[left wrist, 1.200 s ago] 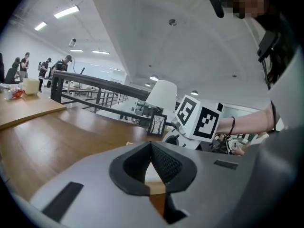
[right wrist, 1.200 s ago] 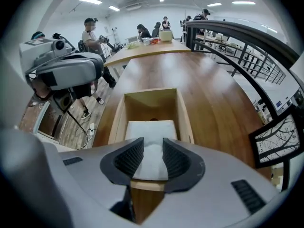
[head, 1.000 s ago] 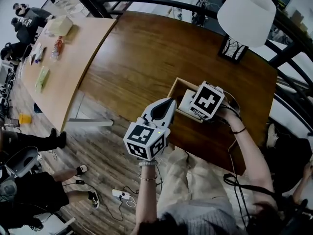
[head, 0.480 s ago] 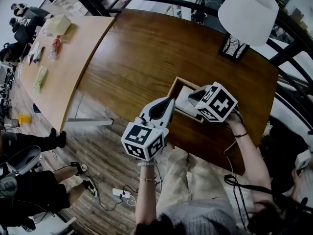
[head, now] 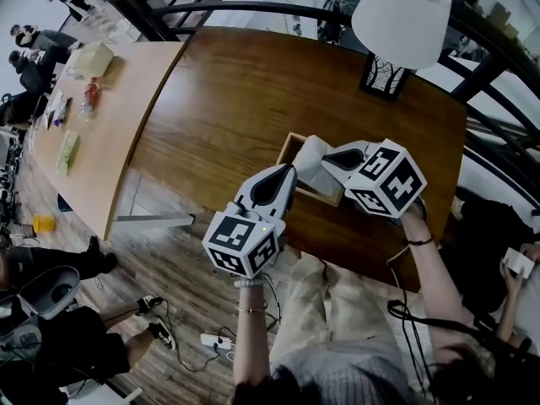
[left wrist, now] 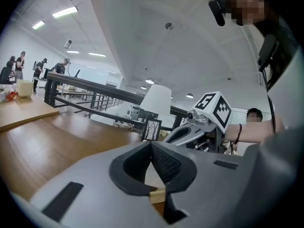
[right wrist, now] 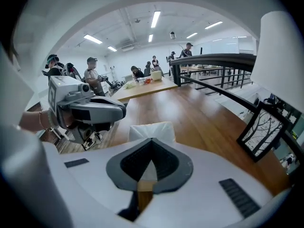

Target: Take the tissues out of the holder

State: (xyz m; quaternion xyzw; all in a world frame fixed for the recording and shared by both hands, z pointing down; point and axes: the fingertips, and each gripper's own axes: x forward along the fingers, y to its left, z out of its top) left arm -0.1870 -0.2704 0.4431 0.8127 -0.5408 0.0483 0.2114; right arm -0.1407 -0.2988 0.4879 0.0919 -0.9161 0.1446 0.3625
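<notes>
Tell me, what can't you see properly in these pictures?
- Inside of the holder: in the head view, the tissues and right tool cover it.
- Stand of the lamp: in the head view, its shade hides it.
- Things on the far table: in the head view, too small to name.

Dark wooden table filled frame centre. White lampshade stood at upper right, framed tree picture just below it on same table. Pale table at upper left carried box, reddish bottle, greenish packet. Black railing ran along top. Power strip lay on plank floor, lower centre.
</notes>
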